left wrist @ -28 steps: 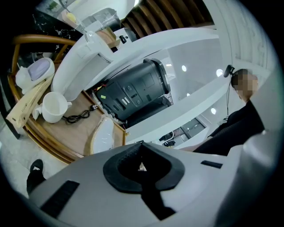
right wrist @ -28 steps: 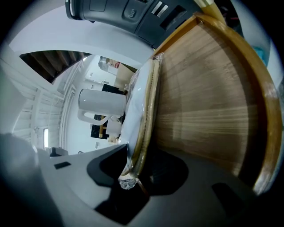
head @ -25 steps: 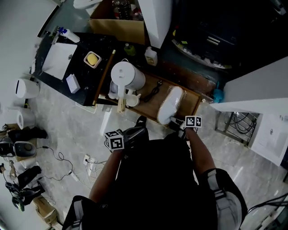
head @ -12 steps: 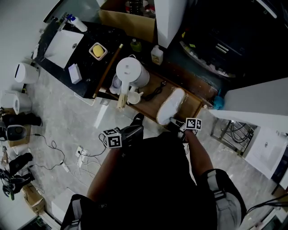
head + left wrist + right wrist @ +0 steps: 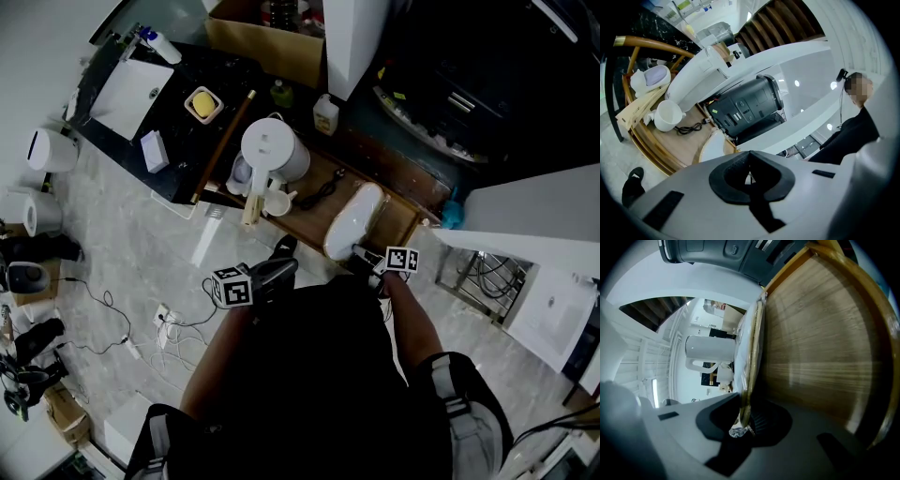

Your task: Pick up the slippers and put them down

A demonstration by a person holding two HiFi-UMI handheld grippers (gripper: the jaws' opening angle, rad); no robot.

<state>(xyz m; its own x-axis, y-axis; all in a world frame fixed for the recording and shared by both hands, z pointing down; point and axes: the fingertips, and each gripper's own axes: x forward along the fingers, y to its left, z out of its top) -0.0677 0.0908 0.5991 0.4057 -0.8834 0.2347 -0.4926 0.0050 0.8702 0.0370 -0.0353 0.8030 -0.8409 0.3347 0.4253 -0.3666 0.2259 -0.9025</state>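
Note:
A flat pair of white slippers (image 5: pixel 354 217) in a clear wrapper lies on the low wooden tray table (image 5: pixel 398 217). My right gripper (image 5: pixel 364 254) is at their near end. In the right gripper view the slippers (image 5: pixel 751 348) run edge-on between the jaws; the wrapper's crinkled end (image 5: pixel 739 430) sits at the pads. Those jaws have just been closing and now press on the pack, so the right gripper (image 5: pixel 746 414) is shut on it. My left gripper (image 5: pixel 279 269) hangs over the floor left of the slippers, and in its own view the left gripper (image 5: pixel 750 157) is shut and holds nothing.
On the same tray stand a white kettle (image 5: pixel 272 150), a white cup (image 5: pixel 277 204) and a black cable (image 5: pixel 323 187). A black counter (image 5: pixel 178 112) lies to the left and a white cabinet (image 5: pixel 534 211) to the right. Cables and a power strip (image 5: pixel 169 319) lie on the tiled floor.
The head view has shifted slightly. Both grippers stay about where they were, the right one still at the slippers' near end.

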